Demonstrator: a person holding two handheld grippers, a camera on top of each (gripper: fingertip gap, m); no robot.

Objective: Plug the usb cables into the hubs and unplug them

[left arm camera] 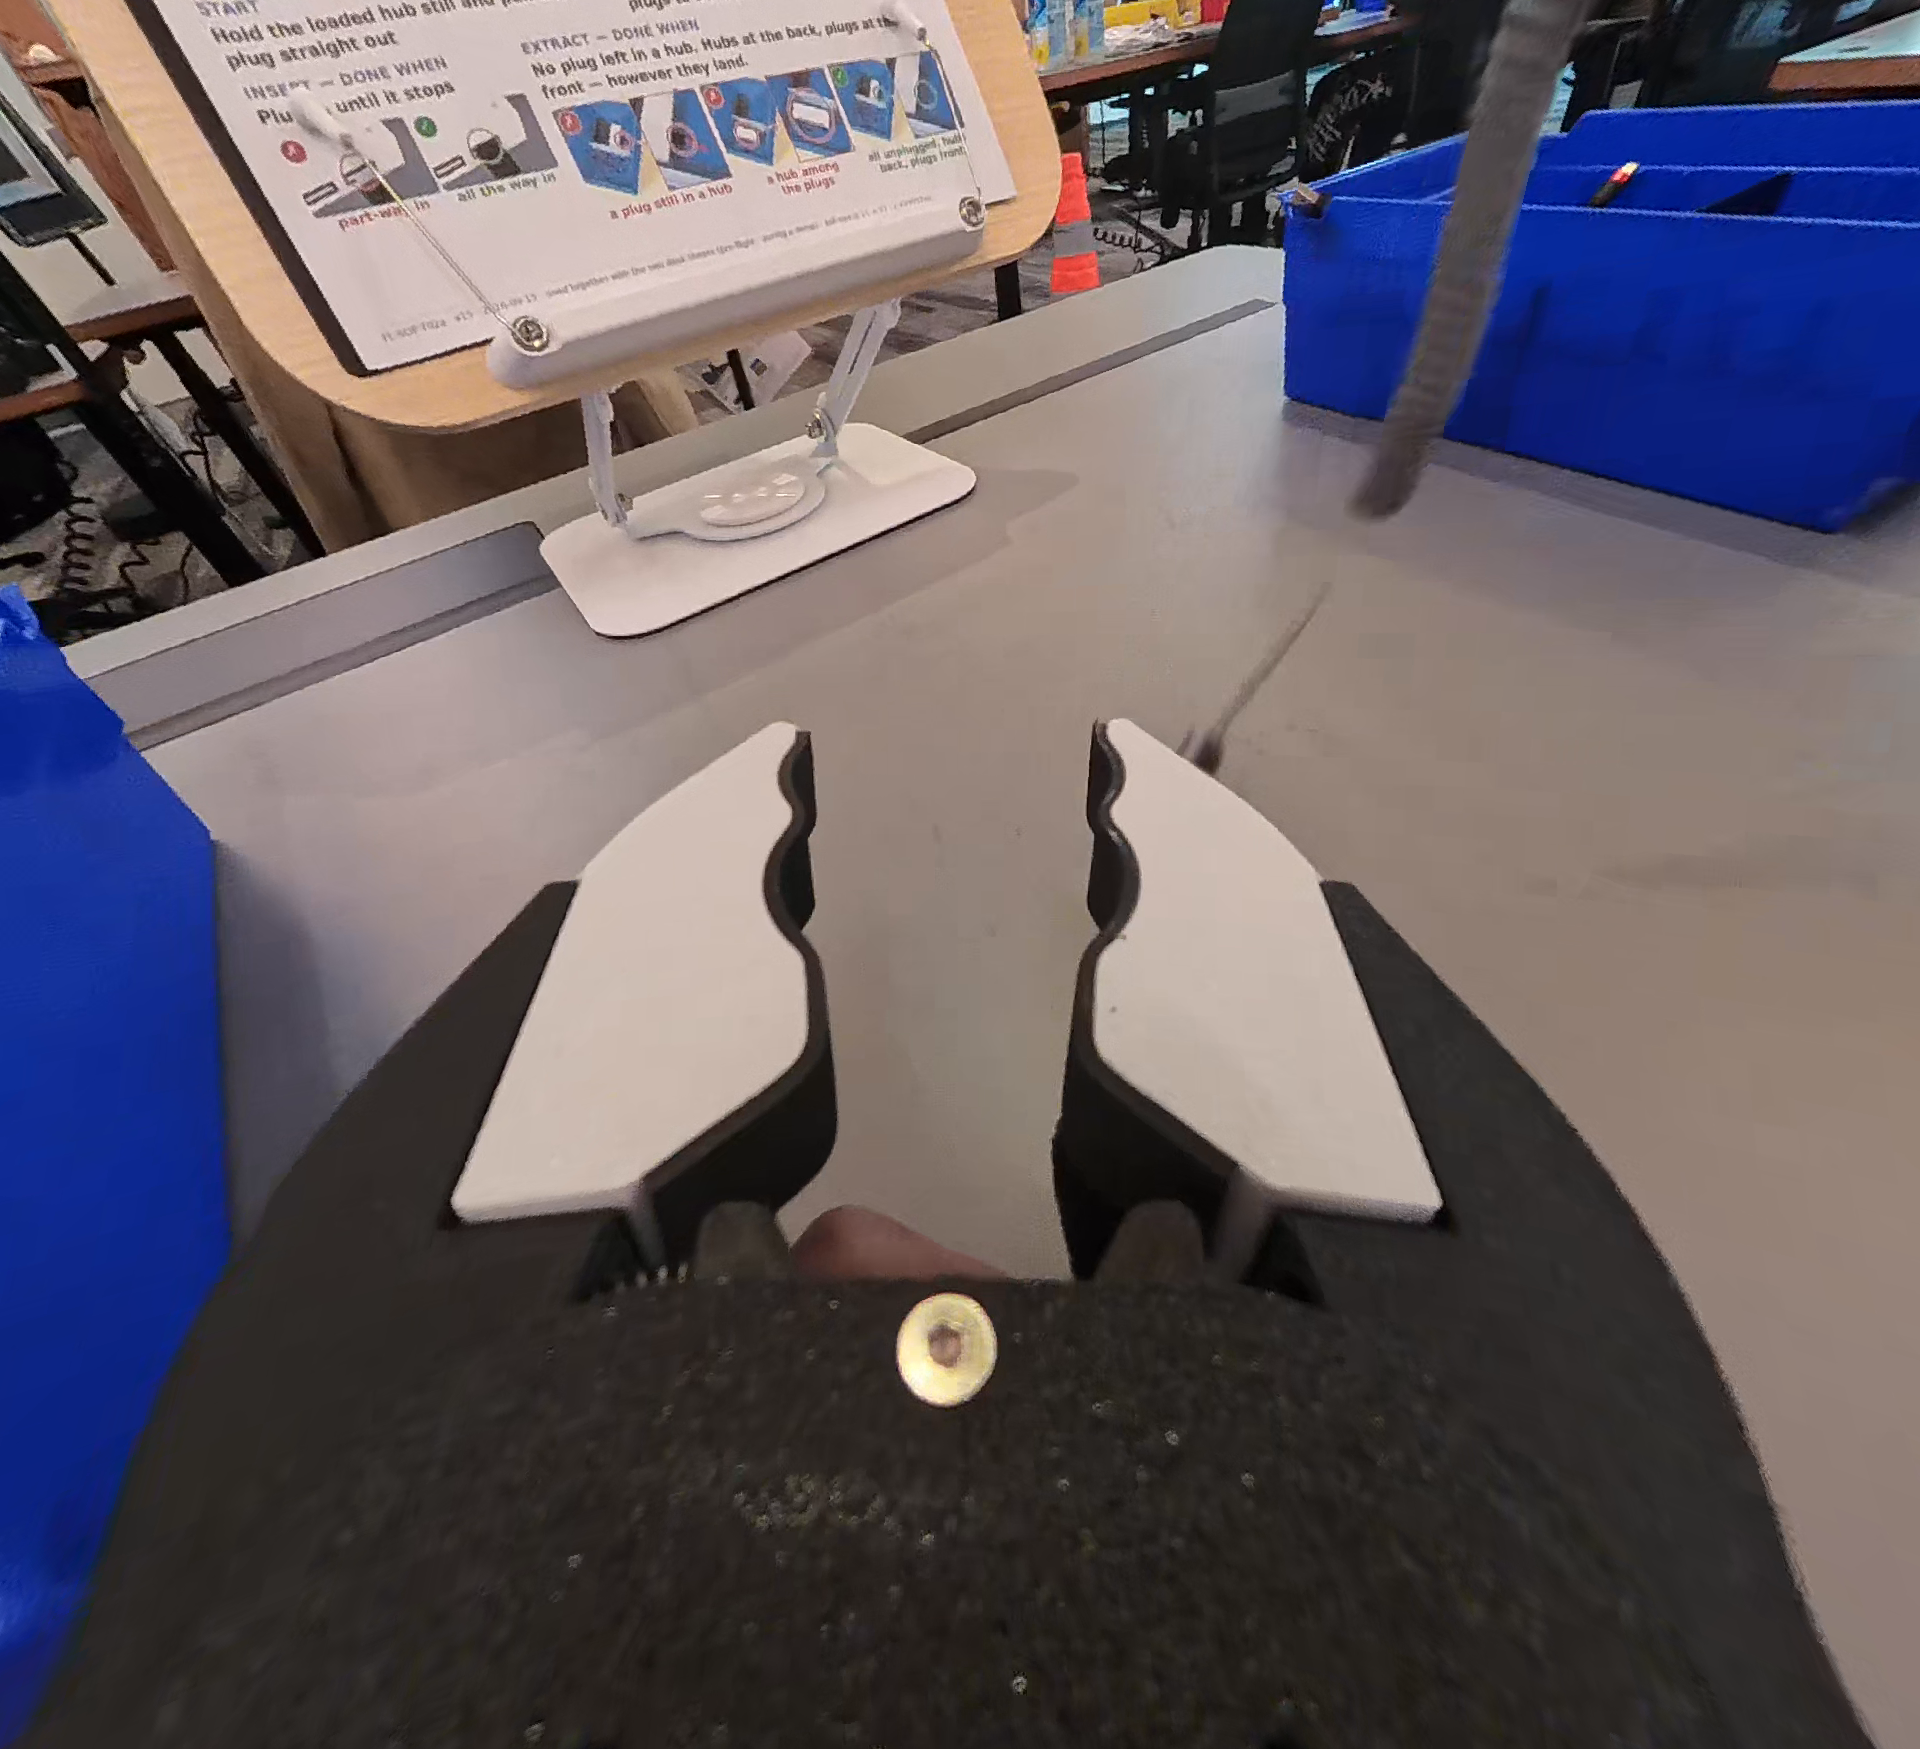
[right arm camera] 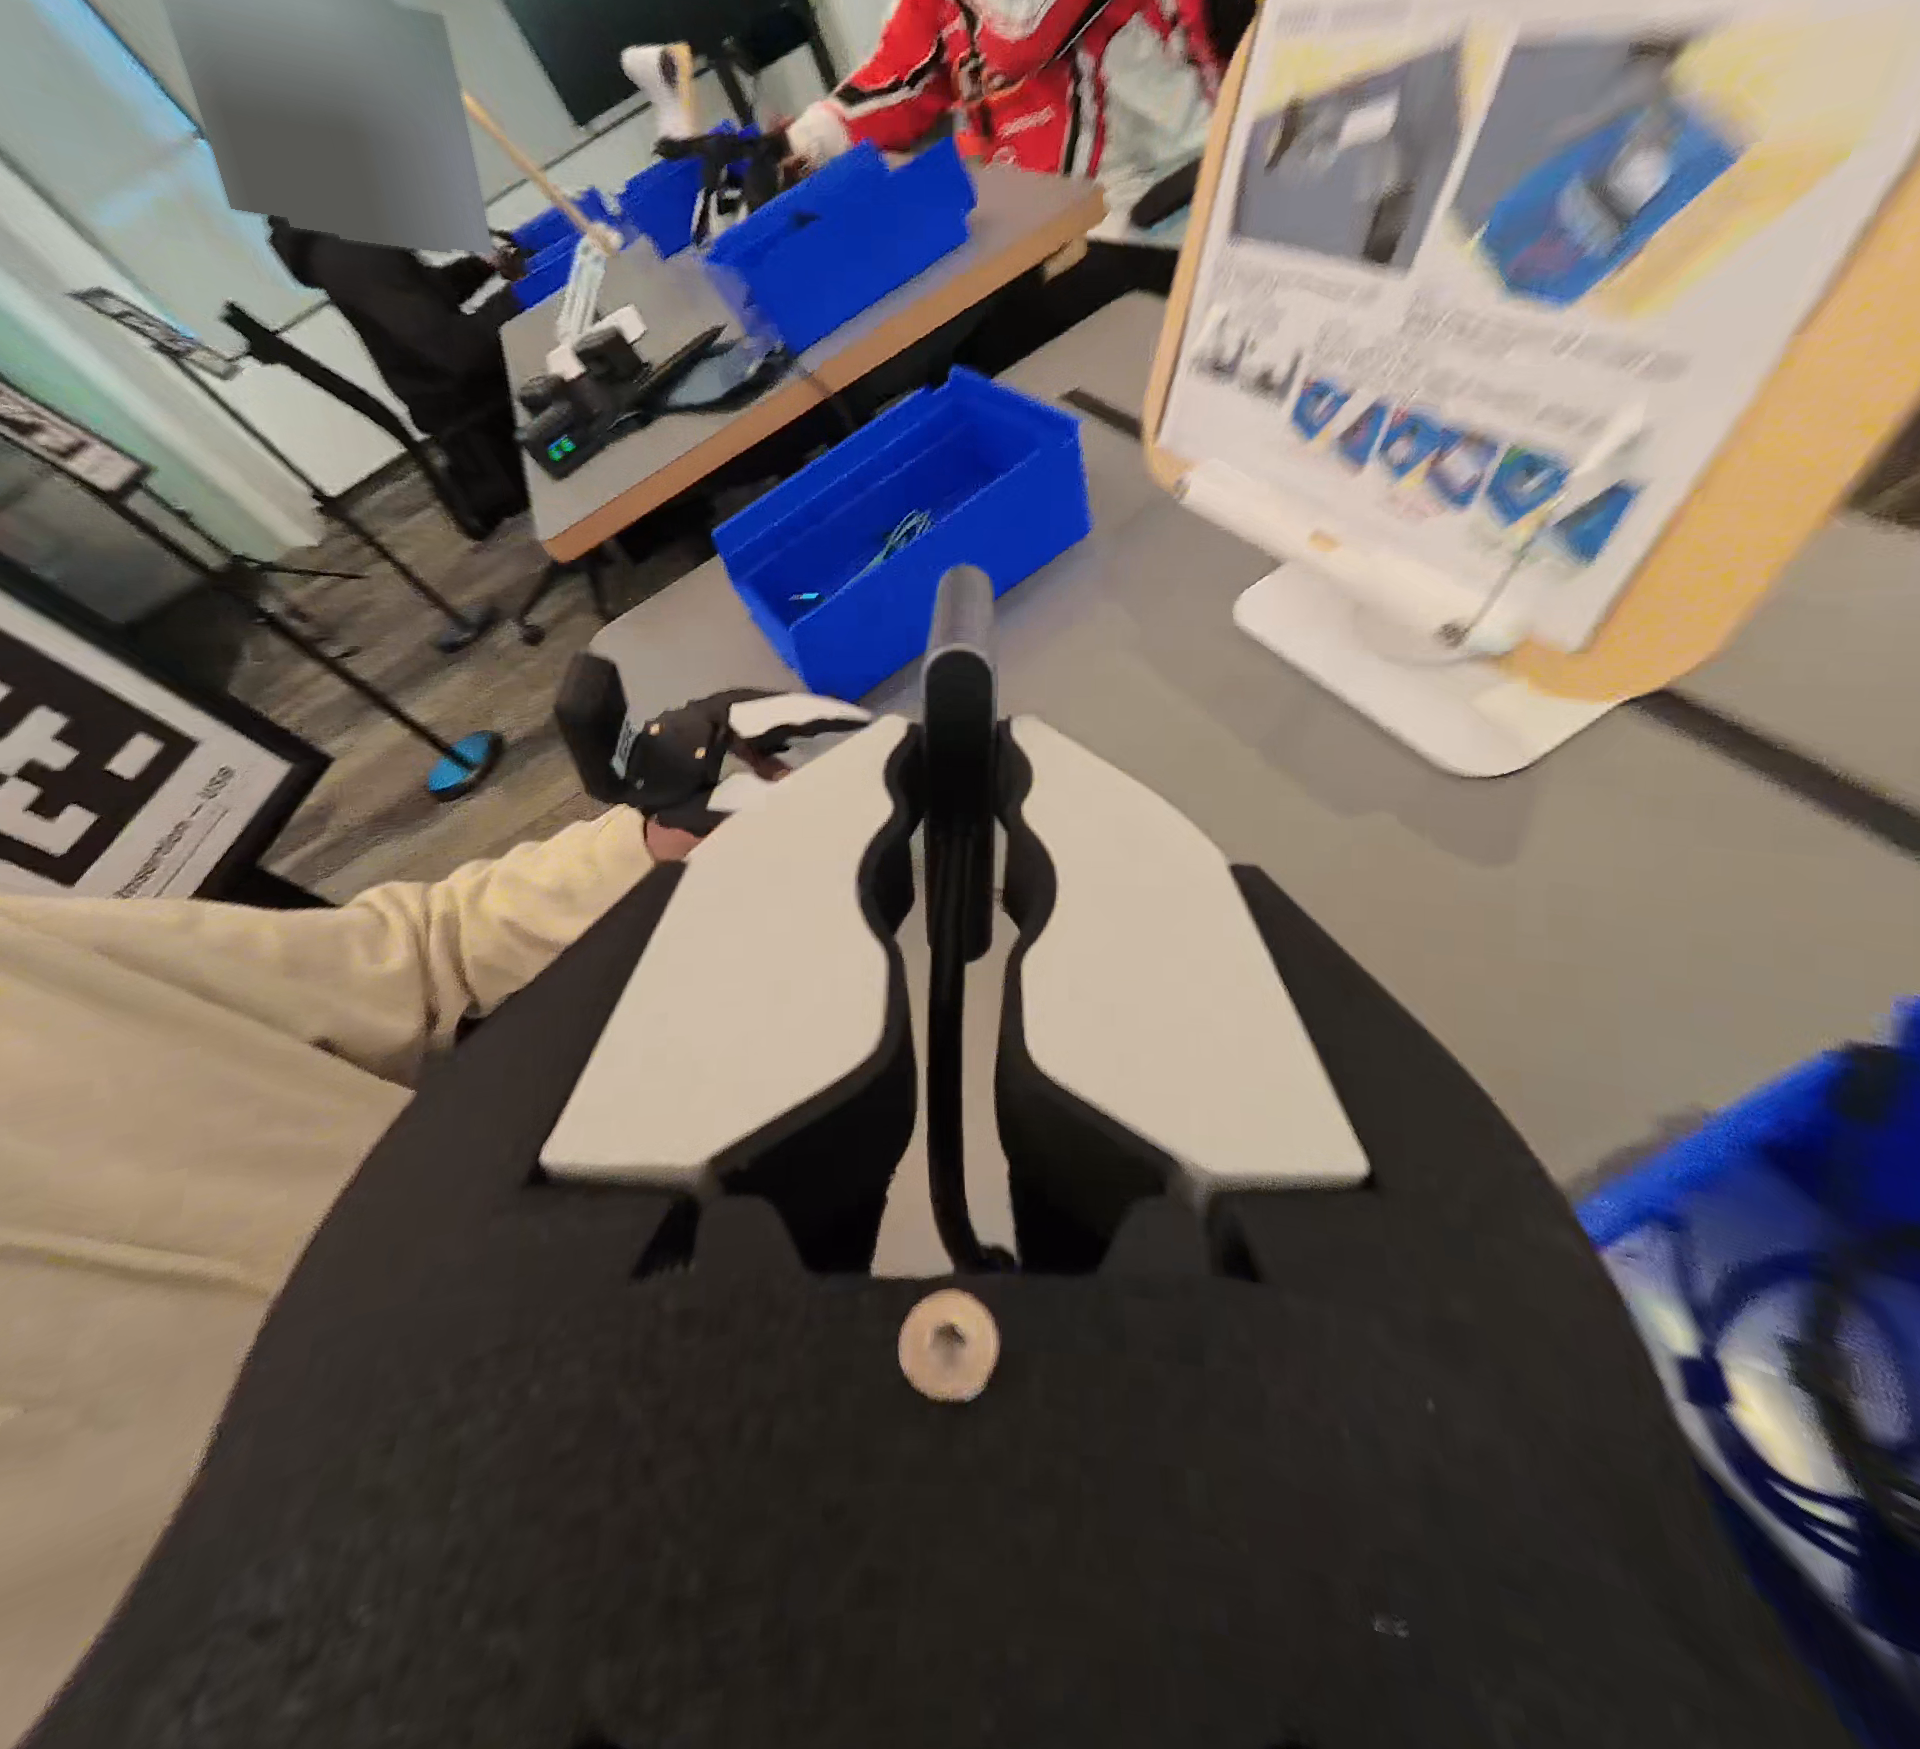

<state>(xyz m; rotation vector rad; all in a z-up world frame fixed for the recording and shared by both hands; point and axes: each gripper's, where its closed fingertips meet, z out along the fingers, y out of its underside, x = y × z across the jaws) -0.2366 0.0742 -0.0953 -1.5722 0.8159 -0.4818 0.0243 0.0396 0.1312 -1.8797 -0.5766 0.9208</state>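
The left gripper (left arm camera: 951, 754) hangs over a grey table (left arm camera: 1558, 920), its 2 white-faced fingers (left arm camera: 665, 951) spread wide with nothing between them. Ahead stands a sheet (left arm camera: 582, 89) of pictures and print on a wooden board (left arm camera: 1018, 172), tilted back on a white stand (left arm camera: 758, 525). At right a blue bin (left arm camera: 1600, 328) sits on the table, and a blurred grey braided cable (left arm camera: 1475, 224) dangles in front of it. Another blue bin (left arm camera: 94, 972) fills the left edge.
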